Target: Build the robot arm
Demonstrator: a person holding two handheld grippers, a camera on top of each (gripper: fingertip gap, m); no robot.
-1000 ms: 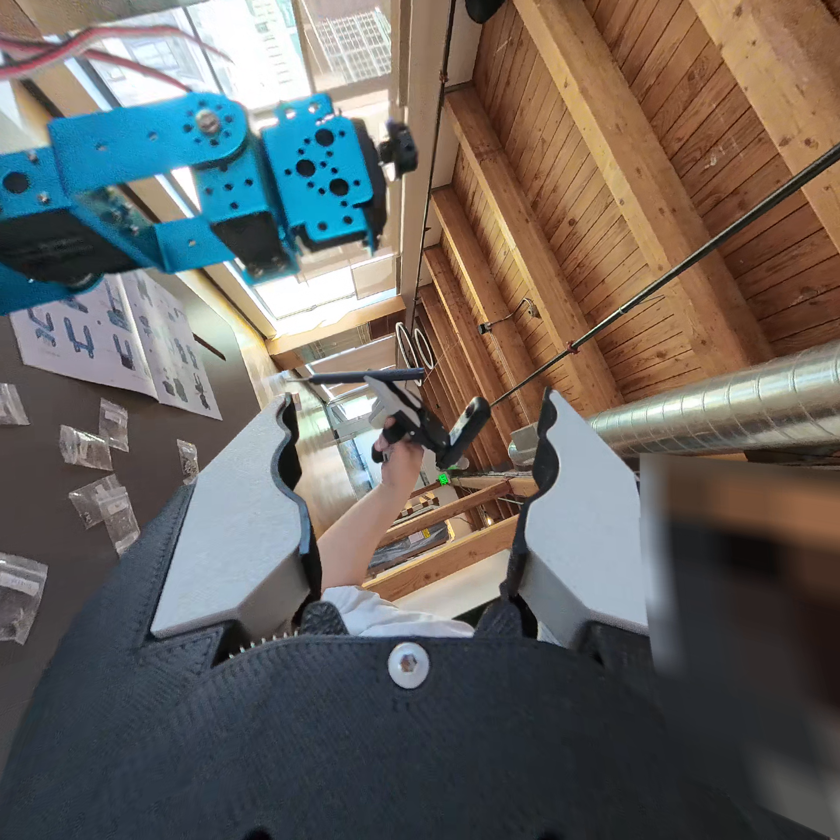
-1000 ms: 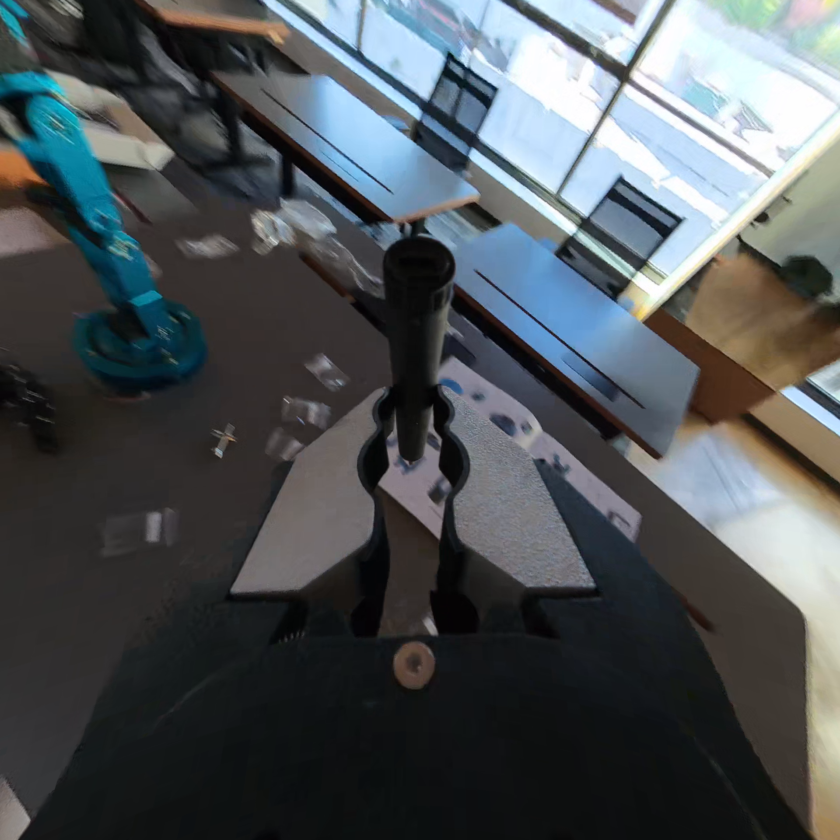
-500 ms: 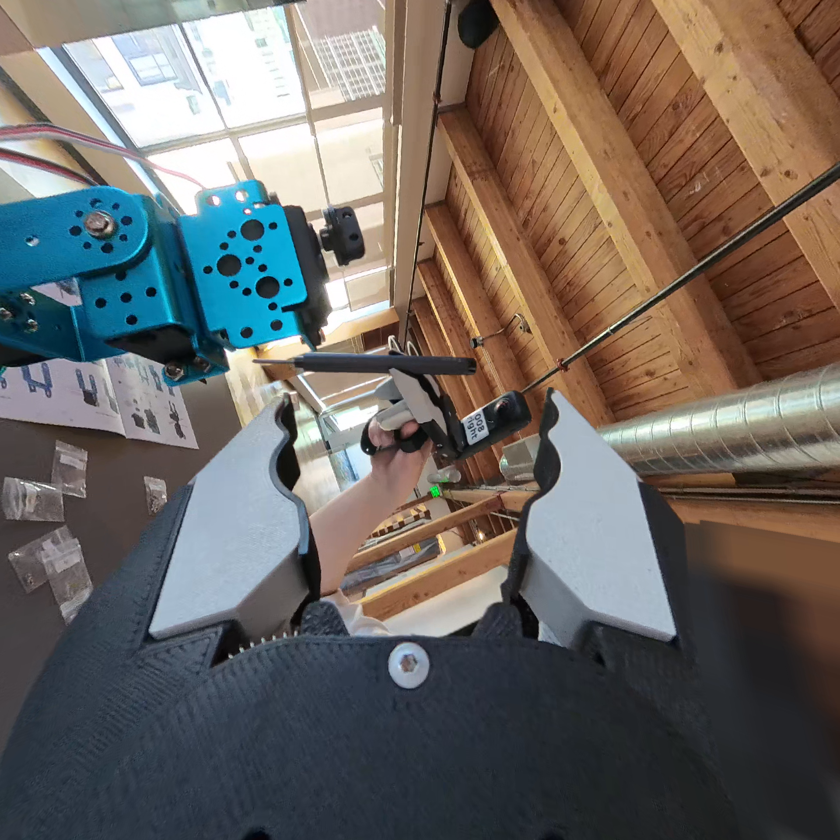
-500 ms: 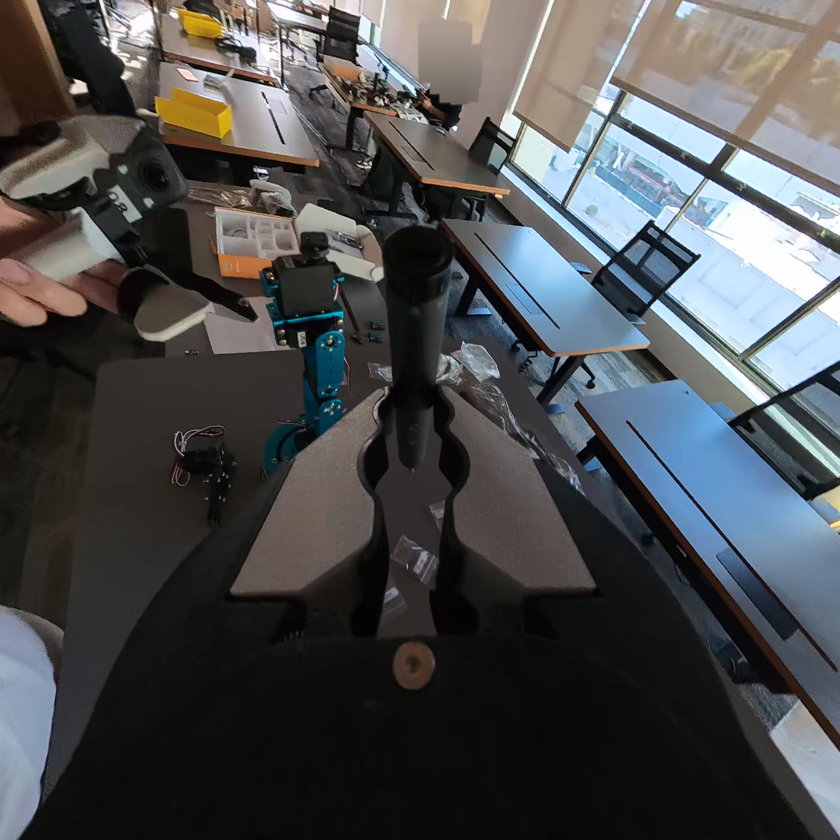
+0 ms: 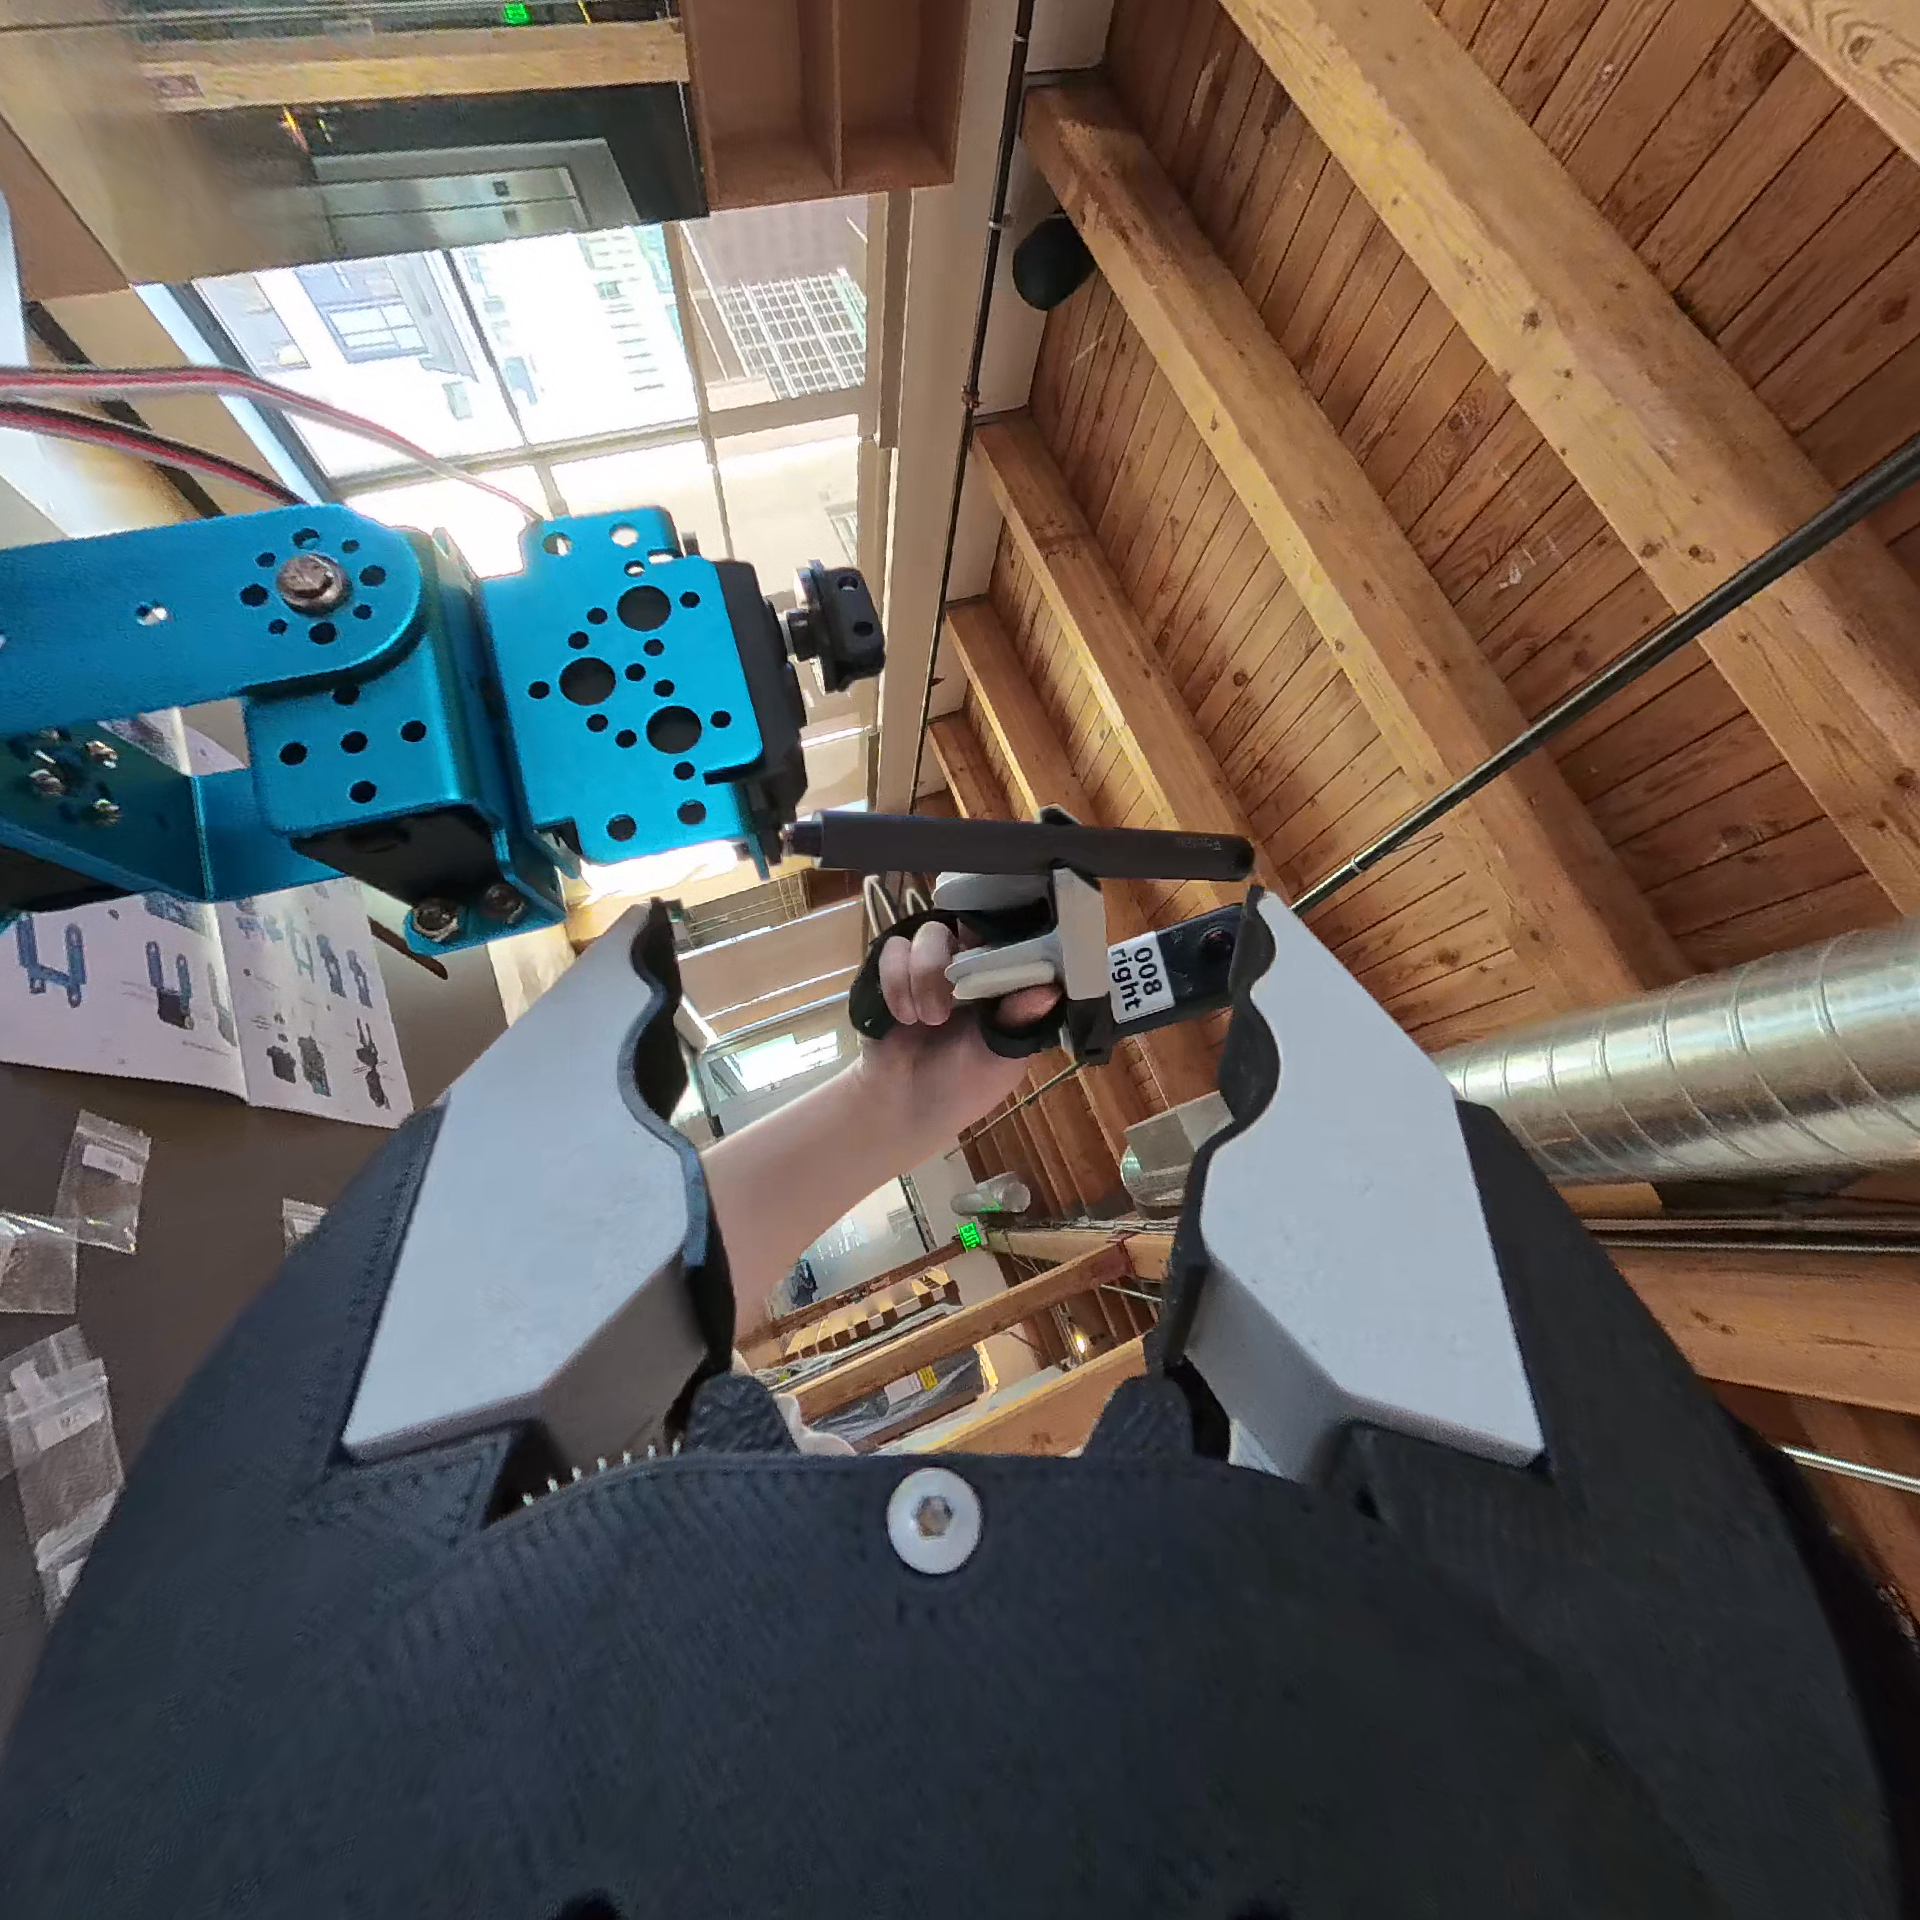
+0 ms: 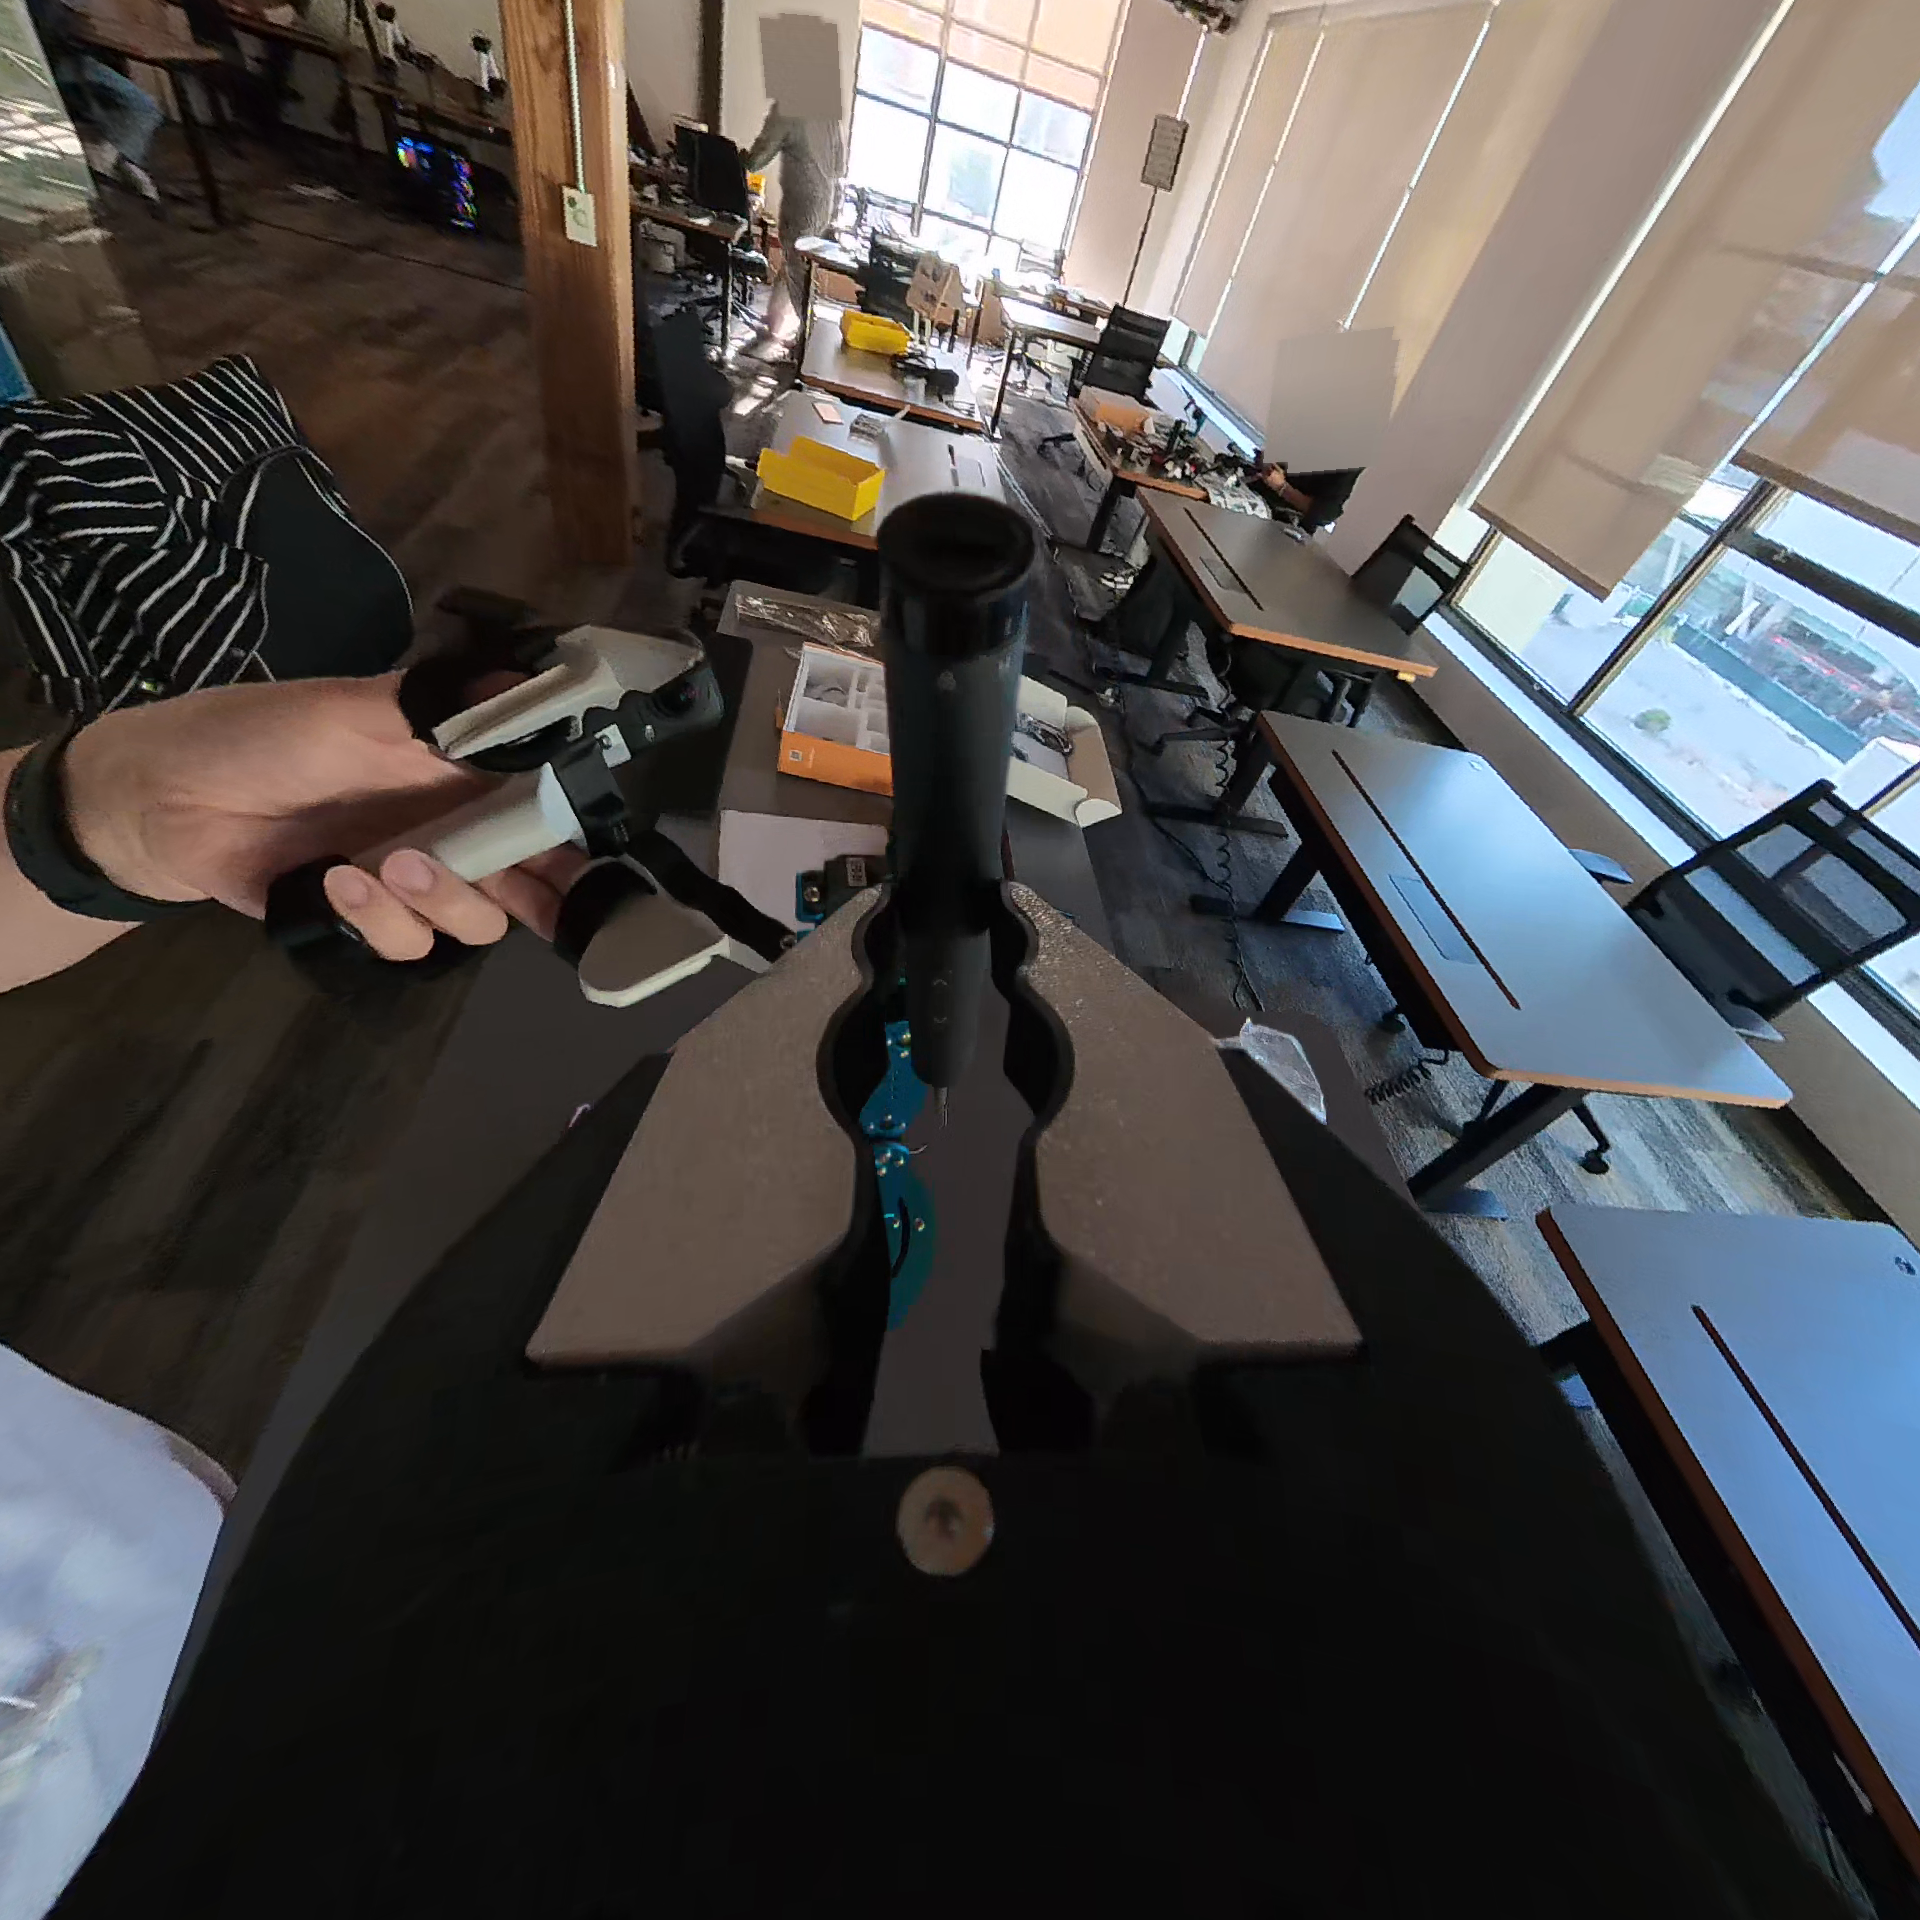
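Observation:
My left gripper is open and empty and points up toward the ceiling. A blue metal robot arm with a black servo reaches in from the left just above its fingers. My right gripper is shut on a black electric screwdriver. In the left wrist view the screwdriver lies level and its tip is at the blue arm's bracket edge. The right gripper shows there, held by a hand. In the right wrist view the blue arm shows through the finger gap. The left gripper is at left in a hand.
An instruction sheet and several small plastic bags lie on the dark table. An orange parts box sits behind the arm. A wooden post, desks and a standing person are farther off. About 10 cm separates my left fingertips from my right.
The right gripper swung round with the screwdriver and brought its tip up to the blue arm's bracket. The left gripper stayed open and came a little closer to the arm.

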